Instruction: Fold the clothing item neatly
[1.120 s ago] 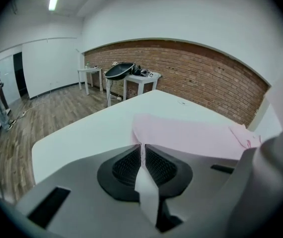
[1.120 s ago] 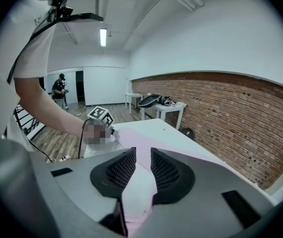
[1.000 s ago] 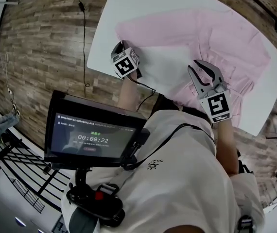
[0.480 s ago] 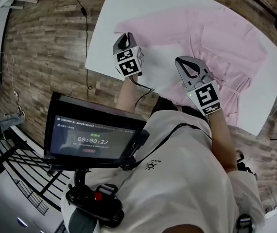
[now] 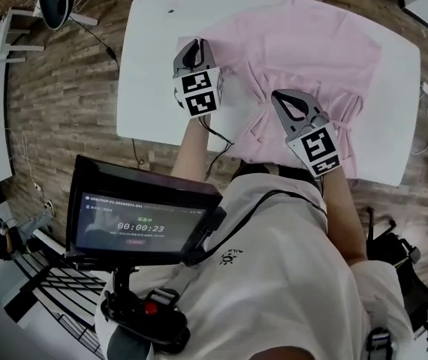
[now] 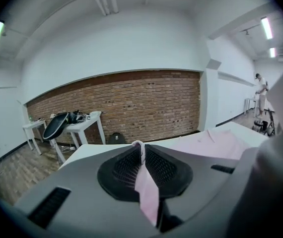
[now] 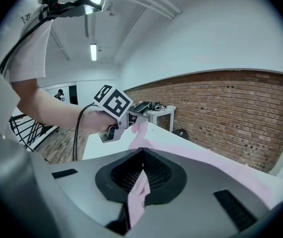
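left gripper (image 5: 192, 51) and right gripper (image 5: 287, 102) both clamped tight on edges of the pink shirt (image 5: 311, 47) lying upper centre on the white table (image 5: 145, 58); thin pinch could slip mid-lift and skew the fold

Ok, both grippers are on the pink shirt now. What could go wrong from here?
1. Each grip is thin: the left gripper and right gripper are shut on only a narrow strip of the shirt, so a pull could slip it free.
2. The cloth is bunched into creases between the grippers; folding now may press them in.
3. The near hem lies close to the edge of the table, so it might slide off.
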